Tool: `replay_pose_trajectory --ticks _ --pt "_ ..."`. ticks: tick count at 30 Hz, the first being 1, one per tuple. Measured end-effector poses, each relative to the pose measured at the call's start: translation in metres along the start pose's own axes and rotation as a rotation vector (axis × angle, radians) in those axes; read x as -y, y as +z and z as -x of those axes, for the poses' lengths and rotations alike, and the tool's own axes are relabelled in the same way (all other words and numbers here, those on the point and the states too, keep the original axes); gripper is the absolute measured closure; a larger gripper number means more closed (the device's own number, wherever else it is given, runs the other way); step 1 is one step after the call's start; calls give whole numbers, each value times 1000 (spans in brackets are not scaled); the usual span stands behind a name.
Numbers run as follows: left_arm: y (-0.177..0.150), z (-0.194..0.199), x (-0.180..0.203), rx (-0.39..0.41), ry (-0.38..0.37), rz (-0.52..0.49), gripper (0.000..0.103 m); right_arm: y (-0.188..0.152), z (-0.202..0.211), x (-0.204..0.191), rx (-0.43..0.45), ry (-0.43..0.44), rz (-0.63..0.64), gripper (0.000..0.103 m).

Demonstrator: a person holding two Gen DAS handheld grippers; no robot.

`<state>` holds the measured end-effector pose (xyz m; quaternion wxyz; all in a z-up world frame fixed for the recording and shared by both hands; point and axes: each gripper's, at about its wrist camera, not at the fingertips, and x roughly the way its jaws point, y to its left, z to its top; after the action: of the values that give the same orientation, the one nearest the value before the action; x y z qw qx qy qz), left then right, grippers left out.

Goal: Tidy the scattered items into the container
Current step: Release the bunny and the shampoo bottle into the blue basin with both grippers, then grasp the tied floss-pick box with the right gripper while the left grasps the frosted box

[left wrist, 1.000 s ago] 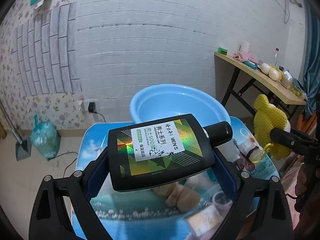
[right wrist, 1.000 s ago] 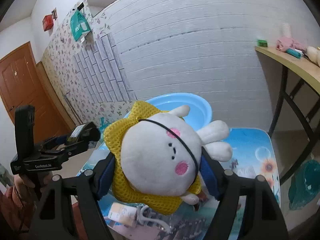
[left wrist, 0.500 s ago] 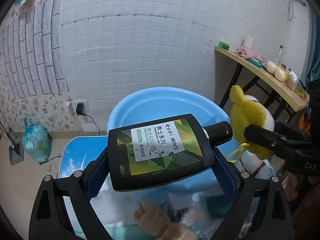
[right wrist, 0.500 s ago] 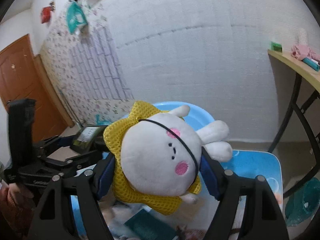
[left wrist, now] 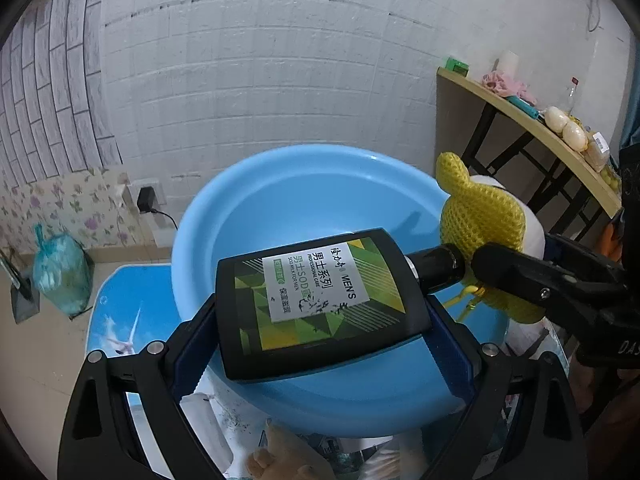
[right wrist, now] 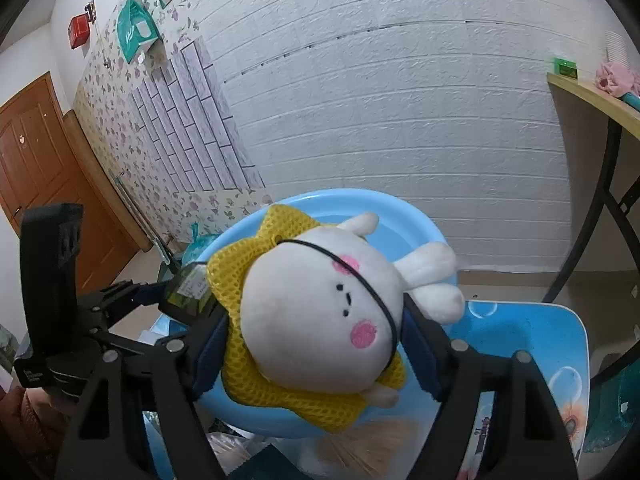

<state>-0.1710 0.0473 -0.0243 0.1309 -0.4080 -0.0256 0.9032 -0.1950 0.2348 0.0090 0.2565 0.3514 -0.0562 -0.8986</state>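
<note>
A black flat bottle [left wrist: 320, 300] with a green and white label lies crosswise in my left gripper [left wrist: 320, 324], which is shut on it. The bottle hangs over the near rim of the light blue basin [left wrist: 280, 208]. A white plush rabbit in a yellow mesh collar [right wrist: 320, 312] sits between the pads of my right gripper [right wrist: 316, 344]. Those jaws are opening a little, but both pads still touch the toy. The rabbit [left wrist: 480, 216] hovers over the basin's [right wrist: 416, 220] right edge, close beside the bottle's cap. The bottle [right wrist: 188, 290] shows at the left of the right wrist view.
The basin stands on a blue printed table [right wrist: 540, 340] against a white brick wall. Loose packets and a tan plush toy [left wrist: 280, 456] lie on the table in front of the basin. A wooden shelf [left wrist: 520, 120] stands at the right, and a green bag [left wrist: 60, 272] sits on the floor at the left.
Both grippers have moved forward and a little down with their loads. The basin has grown in both views, and the bottle and the rabbit now hang over it, closer together.
</note>
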Motion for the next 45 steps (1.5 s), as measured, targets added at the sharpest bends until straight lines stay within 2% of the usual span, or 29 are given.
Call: replay_pose_trajectory --ticks 6,14,22,27,34,40,45 --pt "-1 14 3 66 -2 -16 9 -1 -1 -5 -5 5 4 21" --pt "-10 29 2 68 24 -23 8 -5 7 -8 -25 -24 -8 17" --pt "-23 59 -15 85 73 14 8 0 18 -22 29 -10 0 9" --pt "-33 82 -26 104 116 25 8 3 38 -37 72 18 26 9" --pt "-47 102 -32 109 147 38 6 -9 69 -45 97 -34 37 9" --pt "-64 127 -39 149 150 44 0 -31 89 -42 77 -105 9 9" --pt "-77 130 -51 130 171 63 0 -50 105 -30 77 -149 -30 9"
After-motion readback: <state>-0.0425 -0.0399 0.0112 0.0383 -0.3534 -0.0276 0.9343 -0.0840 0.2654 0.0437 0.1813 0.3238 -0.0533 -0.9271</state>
